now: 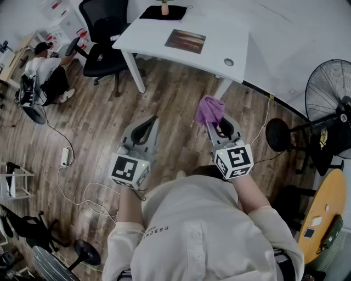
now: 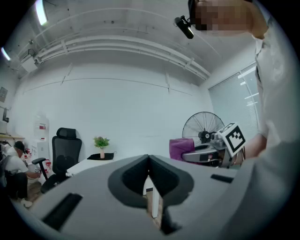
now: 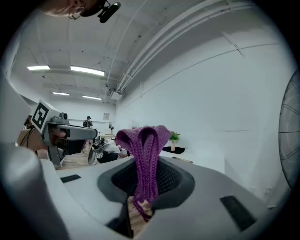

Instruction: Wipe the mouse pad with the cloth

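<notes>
A purple knitted cloth [image 1: 210, 110] is pinched in my right gripper [image 1: 213, 124], which is shut on it and held in the air above the wooden floor. In the right gripper view the cloth [image 3: 143, 150] bunches up over the closed jaws and hangs down between them. My left gripper [image 1: 151, 122] is shut with nothing in it; its pads [image 2: 149, 161] meet. A brown rectangular mouse pad [image 1: 185, 40] lies flat on the white table [image 1: 230, 38] ahead, well beyond both grippers. The right gripper [image 2: 211, 152] with the cloth [image 2: 180, 149] also shows in the left gripper view.
A black mat with a small potted plant [image 1: 163, 12] sits at the table's far edge. A black office chair [image 1: 101, 41] stands left of the table, a fan [image 1: 329, 88] and stool [image 1: 277, 134] at right. A person [image 1: 46, 68] sits far left. Cables [image 1: 66, 156] trail across the floor.
</notes>
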Demonstrator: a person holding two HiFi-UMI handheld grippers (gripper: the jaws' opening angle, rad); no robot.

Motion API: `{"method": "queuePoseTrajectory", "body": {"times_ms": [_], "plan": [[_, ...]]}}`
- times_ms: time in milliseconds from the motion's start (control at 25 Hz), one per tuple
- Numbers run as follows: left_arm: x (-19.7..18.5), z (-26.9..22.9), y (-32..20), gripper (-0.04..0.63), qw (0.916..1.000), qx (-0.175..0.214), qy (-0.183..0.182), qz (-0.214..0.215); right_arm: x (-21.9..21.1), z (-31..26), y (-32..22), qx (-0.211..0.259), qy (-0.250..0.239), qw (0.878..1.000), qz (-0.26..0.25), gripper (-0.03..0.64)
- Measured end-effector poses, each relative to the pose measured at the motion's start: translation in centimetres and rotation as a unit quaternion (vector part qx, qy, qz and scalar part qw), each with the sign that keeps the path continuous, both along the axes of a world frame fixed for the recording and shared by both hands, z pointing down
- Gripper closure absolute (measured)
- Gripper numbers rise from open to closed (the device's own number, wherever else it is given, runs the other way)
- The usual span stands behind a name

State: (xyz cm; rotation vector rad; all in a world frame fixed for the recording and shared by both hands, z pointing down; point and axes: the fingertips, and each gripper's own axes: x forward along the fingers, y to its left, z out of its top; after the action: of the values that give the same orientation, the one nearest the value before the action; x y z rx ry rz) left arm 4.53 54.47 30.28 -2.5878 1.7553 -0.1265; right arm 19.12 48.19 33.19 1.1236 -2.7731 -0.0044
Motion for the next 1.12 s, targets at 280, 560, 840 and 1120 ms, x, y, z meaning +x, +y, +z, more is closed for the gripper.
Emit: {"method": "queuePoseTrajectory", "body": {"times_ms": [280, 560, 840, 1120], "plan": [[-0.4, 0.3, -0.6, 0.594, 1.0, -0.001, 0.001, -0.003, -0.2, 0.1, -0.4, -0.004, -0.003, 1.0, 0.0, 0.525], [-1.0, 0.6, -1.9, 0.594, 0.9999, -0.005, 0.007, -0.007, -0.5, 0.4, -1.9, -0.015, -0.005, 1.0, 0.005, 0.526], [-2.2, 1.8, -4.2, 0.594, 0.9994, -0.021, 0.016, -0.022, -1.4, 1.6, -4.6, -0.036, 0.009, 0.999, -0.001, 0.525], [-5.0, 3.7, -8.8, 0.594, 0.9977, -0.041, 0.019, -0.051, -4.1, 3.5, -11.0, -0.056, 0.008, 0.998, -0.018, 0.525]]}}
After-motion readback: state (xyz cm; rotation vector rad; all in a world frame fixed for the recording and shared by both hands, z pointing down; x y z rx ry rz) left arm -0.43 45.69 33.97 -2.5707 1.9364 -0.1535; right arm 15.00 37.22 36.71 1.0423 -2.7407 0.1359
